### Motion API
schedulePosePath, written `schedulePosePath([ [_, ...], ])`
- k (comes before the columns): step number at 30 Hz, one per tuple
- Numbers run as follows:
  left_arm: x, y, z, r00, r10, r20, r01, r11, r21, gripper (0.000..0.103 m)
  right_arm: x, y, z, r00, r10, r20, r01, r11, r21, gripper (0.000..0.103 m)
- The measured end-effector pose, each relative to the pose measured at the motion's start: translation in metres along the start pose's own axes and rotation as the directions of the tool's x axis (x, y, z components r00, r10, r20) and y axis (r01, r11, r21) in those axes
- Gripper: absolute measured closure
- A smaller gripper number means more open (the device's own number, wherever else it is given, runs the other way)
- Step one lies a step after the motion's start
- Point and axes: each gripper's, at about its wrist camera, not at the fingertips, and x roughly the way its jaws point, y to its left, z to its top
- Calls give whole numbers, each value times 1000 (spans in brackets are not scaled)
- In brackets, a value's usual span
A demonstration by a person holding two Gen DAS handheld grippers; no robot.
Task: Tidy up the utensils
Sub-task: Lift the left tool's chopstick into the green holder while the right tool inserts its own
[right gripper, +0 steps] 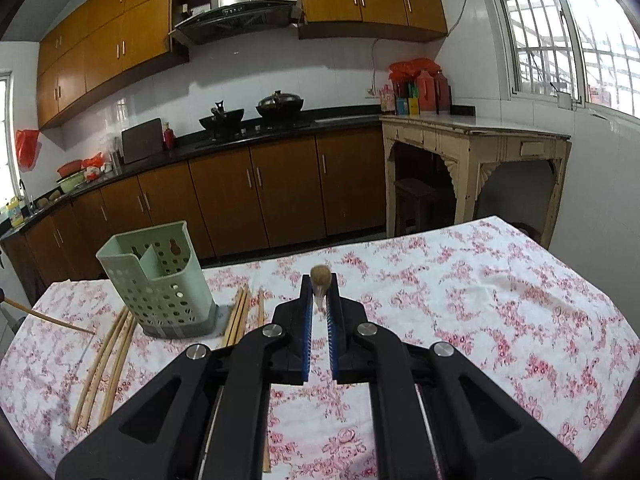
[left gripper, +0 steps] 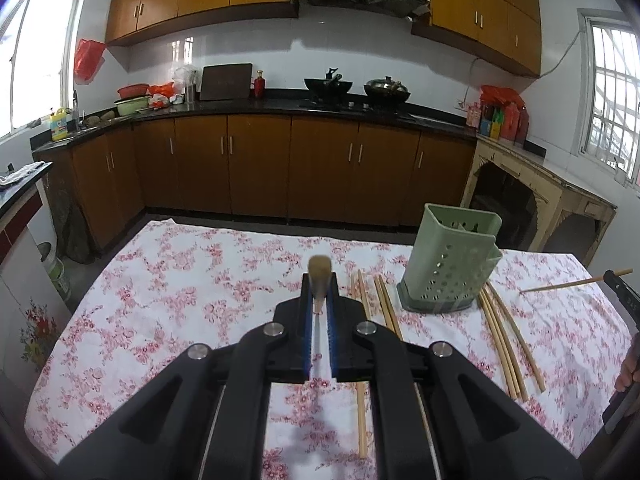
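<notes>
Pinching one bamboo chopstick apiece, both tongs hang above the counter (left gripper: 192, 280), whose cover is a white cloth printed with pink roses. The left tongs (left gripper: 319, 296) have black plastic jaws lined with ribbed blue pads, pressed together on a chopstick (left gripper: 319, 270) seen end-on, its blunt round tip poking out past the jaws. The right tongs (right gripper: 320, 294) are built the same and clamp a second chopstick (right gripper: 321, 274) the same way.

A pale green plastic holder (left gripper: 452, 264) stands upright on the cloth, boxy with a taller back wall, its sides punched with round holes and an inner divider visible from the right wrist view. It sits on a dark base. Loose chopsticks (left gripper: 504, 344) lie flat on the cloth on both sides of the holder: slim, straight, light tan sticks, some in a close bundle, others (left gripper: 384, 304) in pairs near the base.
</notes>
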Motion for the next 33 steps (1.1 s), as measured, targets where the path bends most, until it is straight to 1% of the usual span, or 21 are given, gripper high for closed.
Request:
schedulePosePath([
  [5, -4, 0, 9, 1000, 10, 17, -10, 1000, 5, 96, -1, 1, 10, 1000, 5, 12, -5, 1000, 4, 96],
  [7, -7, 1, 17, 1000, 6, 27, -6, 1000, 3, 96, -3, 1, 20, 1000, 11, 20, -11, 1000, 10, 96],
  [12, -25, -5, 53, 996, -24, 89, 22, 1000, 18, 96, -15, 7, 60, 996, 51, 68, -53, 998, 26, 96],
  [16, -45, -23, 92, 985, -85, 151, 79, 996, 41, 96, -27, 16, 97, 987, 108, 118, -114, 992, 46, 96],
  [17, -50, -28, 100, 981, -101, 163, 95, 994, 47, 96, -30, 21, 107, 982, 130, 136, -138, 989, 48, 96],
  [21, -65, -54, 131, 965, -173, 197, 159, 984, 81, 96, -35, 36, 134, 964, 200, 177, -212, 976, 48, 96],
  [25, -63, -82, 151, 954, -236, 185, 220, 970, 106, 96, -32, 56, 150, 947, 251, 202, -261, 965, 26, 96],
  [28, -53, -100, 157, 951, -256, 174, 238, 964, 121, 96, -24, 70, 153, 935, 283, 213, -291, 957, 5, 96],
  [30, -43, -109, 157, 953, -261, 155, 244, 962, 125, 96, -18, 77, 151, 930, 298, 217, -304, 953, -3, 96],
  [33, -23, -120, 152, 959, -259, 117, 244, 961, 132, 96, -5, 88, 148, 930, 307, 201, -312, 950, -9, 96],
])
